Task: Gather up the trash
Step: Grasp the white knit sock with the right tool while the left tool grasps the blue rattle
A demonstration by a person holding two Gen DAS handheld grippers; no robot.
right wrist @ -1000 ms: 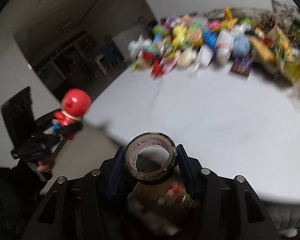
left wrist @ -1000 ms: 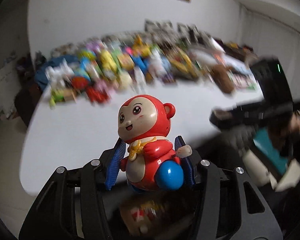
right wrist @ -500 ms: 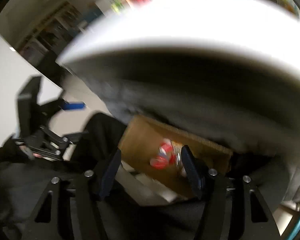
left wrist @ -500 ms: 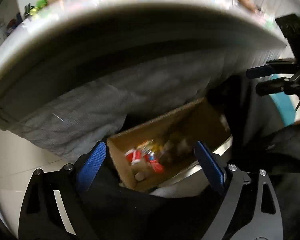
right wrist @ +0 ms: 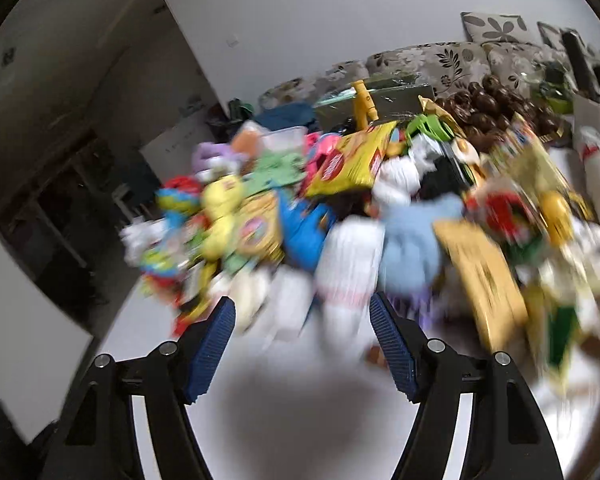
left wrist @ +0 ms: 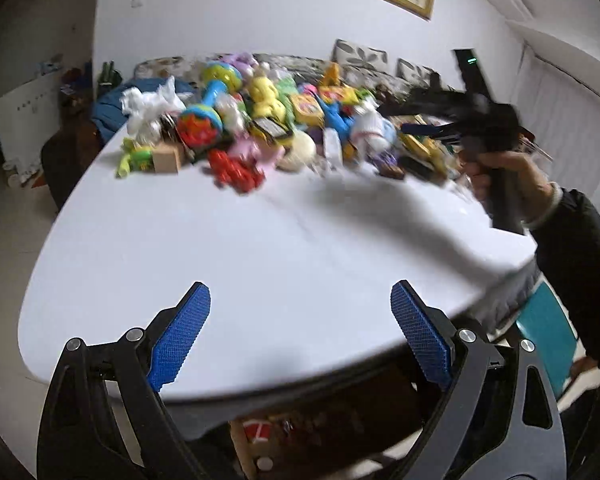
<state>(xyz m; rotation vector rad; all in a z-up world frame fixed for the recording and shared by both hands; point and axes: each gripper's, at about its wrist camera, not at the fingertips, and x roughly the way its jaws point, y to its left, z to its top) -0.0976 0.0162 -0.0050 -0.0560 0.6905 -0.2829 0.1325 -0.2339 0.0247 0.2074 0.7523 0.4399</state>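
From the left wrist view, the left tool hangs over the near edge of the white worktop, its blue pads spread wide with nothing between them. Far across the top lies the heap of toys and wrappers. Below the edge, under the tool, sits a cardboard box with a red-and-white pack inside. To the right, the person's right hand grips the right tool, raised and stretched toward the heap, too blurred to judge.

From the right wrist view, the right tool is released, pads apart and empty, aimed at the blurred heap, with white packets just ahead of the pads.
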